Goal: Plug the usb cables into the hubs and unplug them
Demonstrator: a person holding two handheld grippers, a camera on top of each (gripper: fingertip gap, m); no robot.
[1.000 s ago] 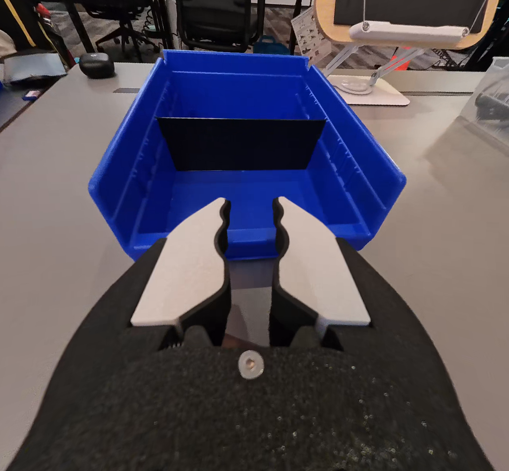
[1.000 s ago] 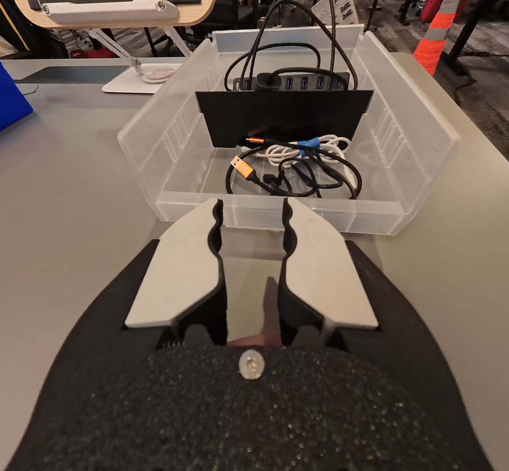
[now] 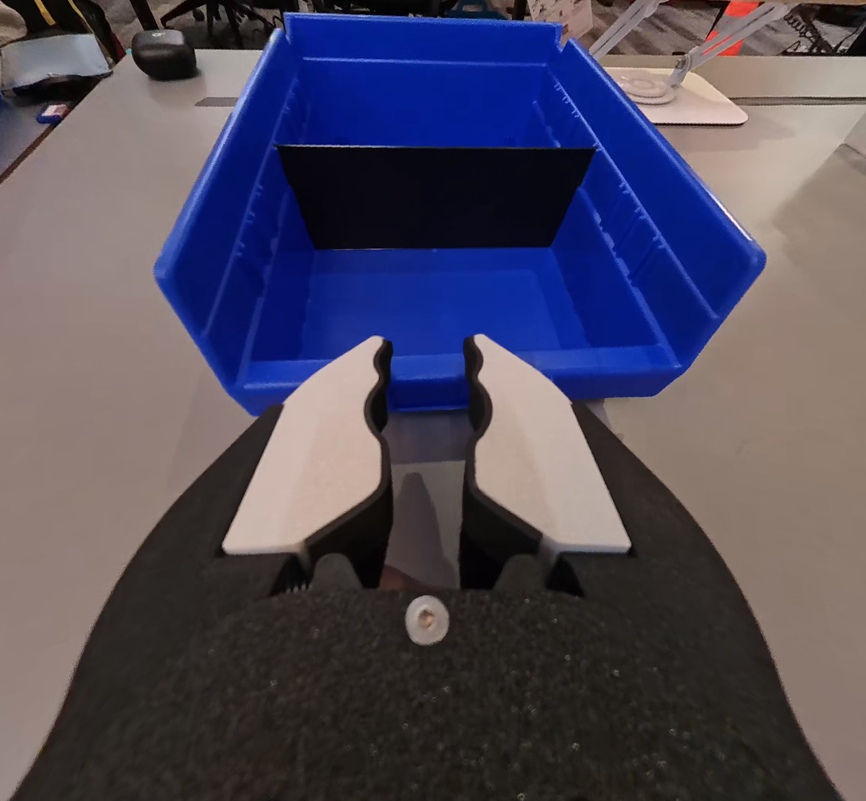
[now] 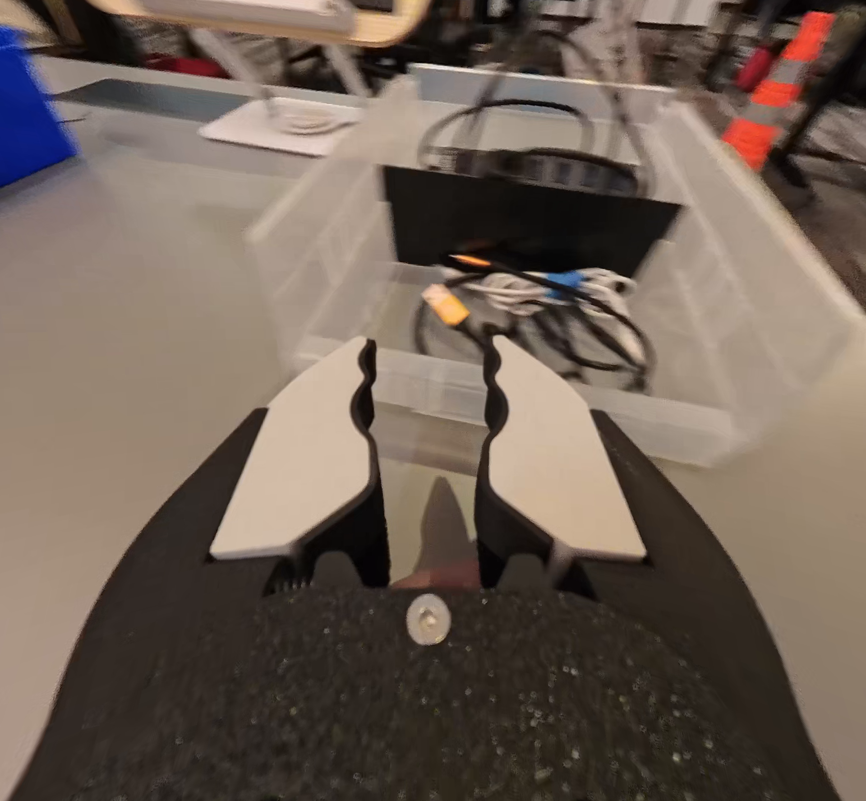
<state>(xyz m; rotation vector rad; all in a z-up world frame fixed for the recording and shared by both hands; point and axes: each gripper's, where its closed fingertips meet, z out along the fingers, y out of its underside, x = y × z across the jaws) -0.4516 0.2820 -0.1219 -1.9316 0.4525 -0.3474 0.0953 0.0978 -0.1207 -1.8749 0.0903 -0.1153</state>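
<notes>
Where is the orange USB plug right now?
In the right wrist view, the orange USB plug lies in the clear bin's front compartment, left of the coiled cables, before the black divider.

Through the right wrist view I log, with motion blur throughout: my right gripper (image 4: 429, 347), jaws apart and holding nothing, poised at the near wall of a clear bin (image 4: 553, 408) on the grey worktop (image 4: 140, 309). A black divider (image 4: 525, 225) crosses the bin. In front of it: tangled black and white cables (image 4: 562, 309), one with an orange plug (image 4: 447, 307). Behind it: a dark hub (image 4: 539, 164), cables looping upward. Far left: a blue bin's corner (image 4: 28, 122).
</notes>
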